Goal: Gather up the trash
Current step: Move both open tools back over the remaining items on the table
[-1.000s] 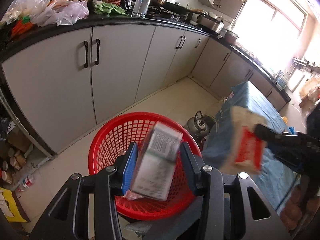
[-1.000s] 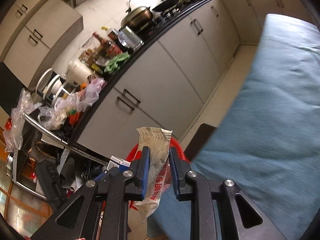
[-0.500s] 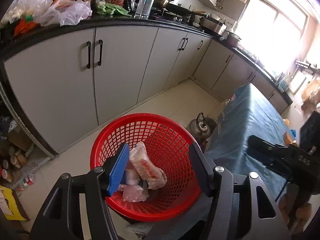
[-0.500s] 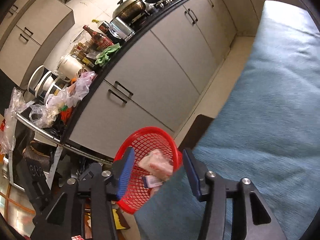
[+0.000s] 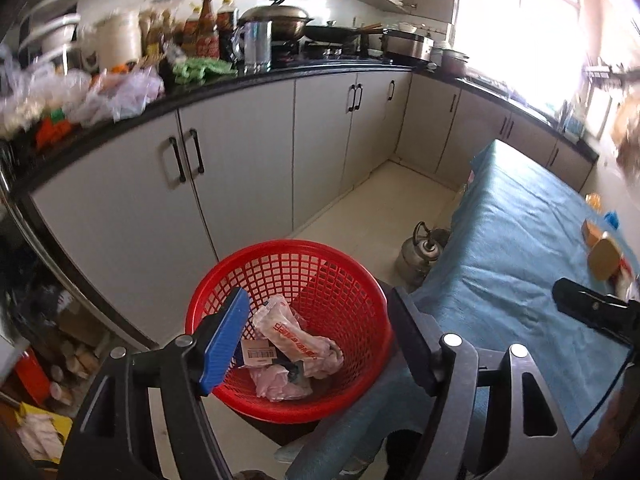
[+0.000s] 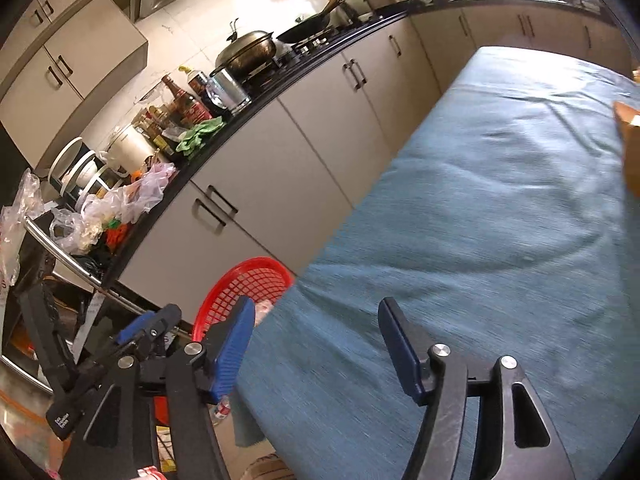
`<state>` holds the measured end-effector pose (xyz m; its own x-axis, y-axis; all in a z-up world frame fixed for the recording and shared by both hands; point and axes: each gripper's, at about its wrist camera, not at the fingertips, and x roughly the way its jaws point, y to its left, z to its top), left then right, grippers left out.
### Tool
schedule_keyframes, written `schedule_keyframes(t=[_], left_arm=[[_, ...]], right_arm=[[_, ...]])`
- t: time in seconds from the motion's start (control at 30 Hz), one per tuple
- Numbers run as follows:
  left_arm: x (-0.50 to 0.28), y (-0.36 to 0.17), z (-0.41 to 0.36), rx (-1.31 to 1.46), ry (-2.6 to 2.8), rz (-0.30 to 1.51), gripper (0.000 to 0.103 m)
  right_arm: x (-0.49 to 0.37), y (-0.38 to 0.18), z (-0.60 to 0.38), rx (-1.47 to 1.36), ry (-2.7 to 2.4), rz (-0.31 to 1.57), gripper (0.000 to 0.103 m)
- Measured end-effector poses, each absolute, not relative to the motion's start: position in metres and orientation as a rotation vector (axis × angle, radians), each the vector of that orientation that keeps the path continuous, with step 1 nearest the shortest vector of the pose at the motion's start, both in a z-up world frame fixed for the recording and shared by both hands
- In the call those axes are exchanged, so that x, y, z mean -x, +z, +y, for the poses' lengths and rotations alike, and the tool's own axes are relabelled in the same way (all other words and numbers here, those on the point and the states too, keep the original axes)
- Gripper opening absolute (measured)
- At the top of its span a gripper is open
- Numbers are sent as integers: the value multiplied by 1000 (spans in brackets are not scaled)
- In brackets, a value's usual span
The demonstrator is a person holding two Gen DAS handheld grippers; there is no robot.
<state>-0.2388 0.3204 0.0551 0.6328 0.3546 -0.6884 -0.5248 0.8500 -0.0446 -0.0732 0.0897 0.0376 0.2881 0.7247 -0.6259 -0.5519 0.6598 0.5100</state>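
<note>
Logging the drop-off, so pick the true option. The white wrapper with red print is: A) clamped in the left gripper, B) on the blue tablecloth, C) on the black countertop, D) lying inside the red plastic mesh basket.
D: the white wrapper with red print lies inside the red plastic mesh basket, with the left gripper open above it.

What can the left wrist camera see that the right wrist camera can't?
Only the left wrist view shows the trash lying inside the basket and a kettle on the floor. Only the right wrist view shows the upper cabinets. Both show the red basket, the blue cloth, the wok and open, empty fingers.
</note>
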Motion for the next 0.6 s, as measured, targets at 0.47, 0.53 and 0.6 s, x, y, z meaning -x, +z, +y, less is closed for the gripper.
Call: schedule_keyframes(t=[0.47,0.53,0.6], left_arm=[[226,67,253,90,461,749,72],[225,68,245,77,454,752,72],[224,69,238,63,447,755,72]], right_arm=[[74,35,-9,-280,723,917,74],[74,35,-21,-286,709,911,75],[75,35,-31,-292,698,906,76]])
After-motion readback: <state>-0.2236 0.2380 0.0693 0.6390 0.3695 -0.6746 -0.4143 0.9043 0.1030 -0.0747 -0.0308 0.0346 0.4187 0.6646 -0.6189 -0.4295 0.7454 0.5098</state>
